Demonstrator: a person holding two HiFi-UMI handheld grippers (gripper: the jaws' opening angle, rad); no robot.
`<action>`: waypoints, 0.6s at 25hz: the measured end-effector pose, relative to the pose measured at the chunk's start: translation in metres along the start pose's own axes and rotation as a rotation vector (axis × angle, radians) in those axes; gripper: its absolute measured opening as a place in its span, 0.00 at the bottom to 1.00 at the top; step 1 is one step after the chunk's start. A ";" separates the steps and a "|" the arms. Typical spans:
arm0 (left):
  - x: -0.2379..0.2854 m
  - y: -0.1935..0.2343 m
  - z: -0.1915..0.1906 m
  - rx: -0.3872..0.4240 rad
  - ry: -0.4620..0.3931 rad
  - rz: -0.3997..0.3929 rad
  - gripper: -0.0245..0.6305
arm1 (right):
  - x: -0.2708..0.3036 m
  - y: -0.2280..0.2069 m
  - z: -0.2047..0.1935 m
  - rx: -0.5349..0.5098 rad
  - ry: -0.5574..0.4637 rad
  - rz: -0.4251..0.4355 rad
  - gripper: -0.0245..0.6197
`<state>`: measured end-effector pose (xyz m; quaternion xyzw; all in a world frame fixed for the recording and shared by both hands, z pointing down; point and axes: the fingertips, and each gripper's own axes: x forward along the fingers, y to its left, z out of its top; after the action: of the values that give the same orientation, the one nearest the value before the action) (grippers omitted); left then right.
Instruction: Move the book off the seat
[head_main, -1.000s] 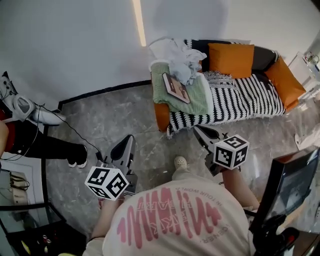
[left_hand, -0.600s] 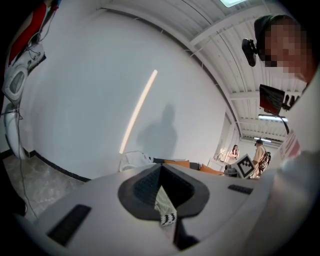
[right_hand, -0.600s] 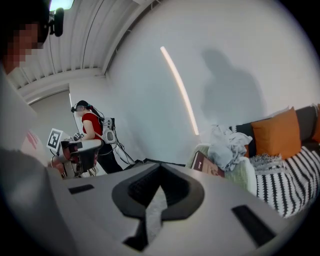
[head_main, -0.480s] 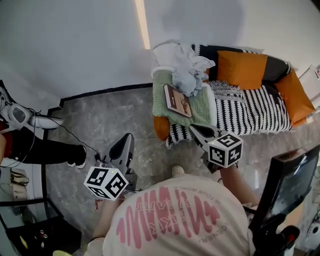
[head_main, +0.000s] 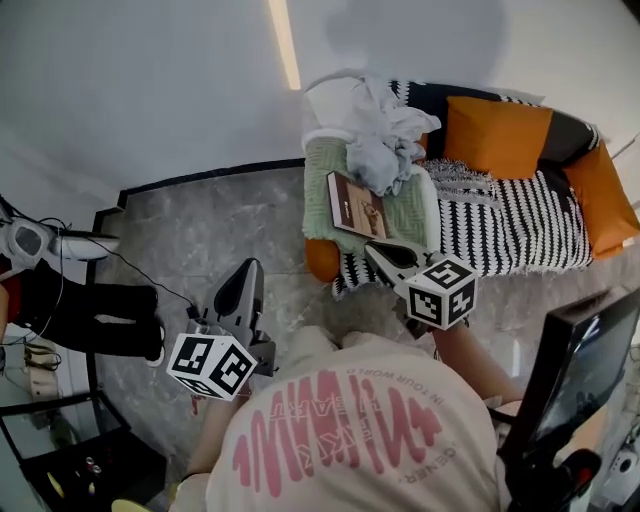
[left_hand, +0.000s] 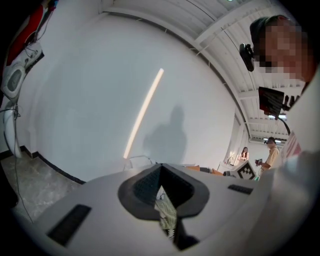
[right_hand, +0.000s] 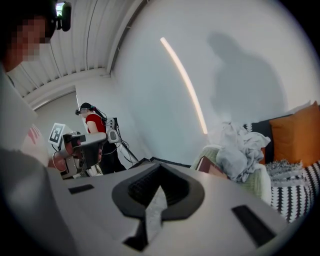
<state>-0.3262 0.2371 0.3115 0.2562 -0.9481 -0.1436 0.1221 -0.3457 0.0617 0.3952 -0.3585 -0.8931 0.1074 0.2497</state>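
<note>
Plainly, the sofa (head_main: 322, 258) holds everything. A green blanket (head_main: 320, 185) covers its left end, a striped throw (head_main: 500, 225) lies over the seat to the right, and orange cushions (head_main: 497, 137) lean at the back. The book (head_main: 355, 205) lies flat on the green blanket, with a heap of pale clothes (head_main: 375, 125) just beyond it on the far side.

The right gripper (head_main: 372, 250) hovers near the sofa's near edge, just short of the book, its jaws closed on nothing. The left gripper (head_main: 249, 266) hangs well apart over the marble floor (head_main: 220, 230), its jaws also closed and empty.

The book's cover print is too small to read. A dark screen (head_main: 575, 365) at near right is cut off by the frame. The pink lettering on the person's shirt (head_main: 340, 440) is upside down and hard to make out.
</note>
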 end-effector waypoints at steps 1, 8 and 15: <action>0.005 0.002 0.002 0.003 0.005 -0.006 0.05 | 0.004 -0.002 0.000 0.004 0.006 -0.003 0.05; 0.054 0.030 0.013 0.007 0.049 -0.095 0.05 | 0.026 -0.032 0.005 0.064 0.009 -0.089 0.05; 0.099 0.057 0.036 0.071 0.137 -0.266 0.05 | 0.045 -0.048 0.013 0.183 -0.052 -0.241 0.05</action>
<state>-0.4455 0.2402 0.3125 0.3926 -0.8998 -0.1072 0.1572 -0.4082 0.0584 0.4188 -0.2215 -0.9223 0.1667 0.2694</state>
